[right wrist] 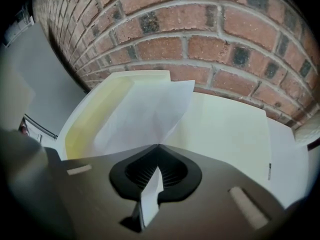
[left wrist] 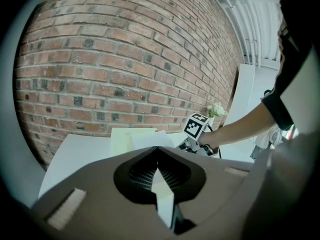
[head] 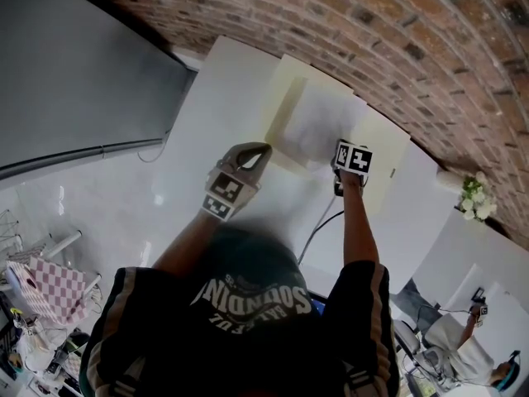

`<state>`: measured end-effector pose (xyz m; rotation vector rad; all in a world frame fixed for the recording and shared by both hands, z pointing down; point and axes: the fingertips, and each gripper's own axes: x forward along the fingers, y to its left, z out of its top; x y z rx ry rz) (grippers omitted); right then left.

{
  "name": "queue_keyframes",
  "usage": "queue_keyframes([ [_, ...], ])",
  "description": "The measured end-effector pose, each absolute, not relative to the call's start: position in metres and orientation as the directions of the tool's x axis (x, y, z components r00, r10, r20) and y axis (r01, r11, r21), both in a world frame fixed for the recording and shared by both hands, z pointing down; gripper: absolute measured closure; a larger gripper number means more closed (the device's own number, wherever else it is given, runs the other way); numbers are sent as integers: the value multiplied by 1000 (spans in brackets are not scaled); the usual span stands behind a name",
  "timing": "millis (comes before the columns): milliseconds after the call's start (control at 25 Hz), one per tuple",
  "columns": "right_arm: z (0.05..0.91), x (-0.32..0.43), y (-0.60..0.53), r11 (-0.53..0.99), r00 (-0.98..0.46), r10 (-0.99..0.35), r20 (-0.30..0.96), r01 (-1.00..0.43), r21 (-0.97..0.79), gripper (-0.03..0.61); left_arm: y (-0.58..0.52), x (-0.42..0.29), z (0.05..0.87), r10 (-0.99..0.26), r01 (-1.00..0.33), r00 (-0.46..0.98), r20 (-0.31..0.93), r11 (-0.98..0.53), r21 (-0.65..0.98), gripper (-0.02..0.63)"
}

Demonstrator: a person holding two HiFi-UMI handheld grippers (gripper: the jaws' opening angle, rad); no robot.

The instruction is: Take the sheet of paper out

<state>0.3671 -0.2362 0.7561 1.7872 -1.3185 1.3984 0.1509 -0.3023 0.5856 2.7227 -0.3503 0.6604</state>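
Forearm [head: 357, 222] outstretched, right gripper [right wrist: 159, 145] nose-down on paper [right wrist: 150, 114]

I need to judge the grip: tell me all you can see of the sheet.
The sheet is thin white paper, creased and bowed upward. Its near end is pinched in the shut right gripper and held raised; its far part lies over the open pale yellow folder, which sits close to the brick wall.
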Motion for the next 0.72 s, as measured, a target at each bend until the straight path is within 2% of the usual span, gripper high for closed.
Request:
queue_keyframes([
  [720, 727, 397, -188, -468, 84, -401, 912, -875, -125, 577, -292, 143, 565, -189, -309, 876, 445, -927, 215, 603],
])
